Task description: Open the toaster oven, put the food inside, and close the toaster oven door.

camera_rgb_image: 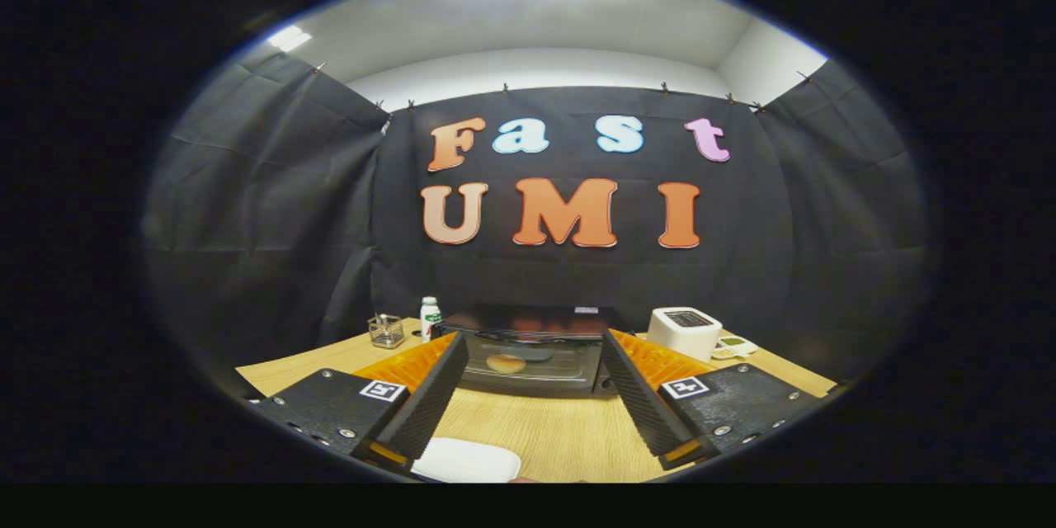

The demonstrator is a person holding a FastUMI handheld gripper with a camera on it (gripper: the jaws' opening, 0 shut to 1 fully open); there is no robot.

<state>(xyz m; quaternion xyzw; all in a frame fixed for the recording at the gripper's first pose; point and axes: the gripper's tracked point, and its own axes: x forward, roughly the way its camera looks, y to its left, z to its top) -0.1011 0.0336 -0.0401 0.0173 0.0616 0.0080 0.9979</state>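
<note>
Bun (506, 363) seemingly inside toaster oven (528, 346)

Toaster oven (532, 351) sides hidden behind fingers (429, 404); door state unclear.

The tool (535, 346) hangs level, its two fingers (429, 396) spread wide with nothing between them

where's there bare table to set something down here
Bare wood lies between the toaster oven and the white plate, under the open, empty hand-held gripper. It is crowded at the back: wire holder and bottle one side, white toaster the other.
</note>
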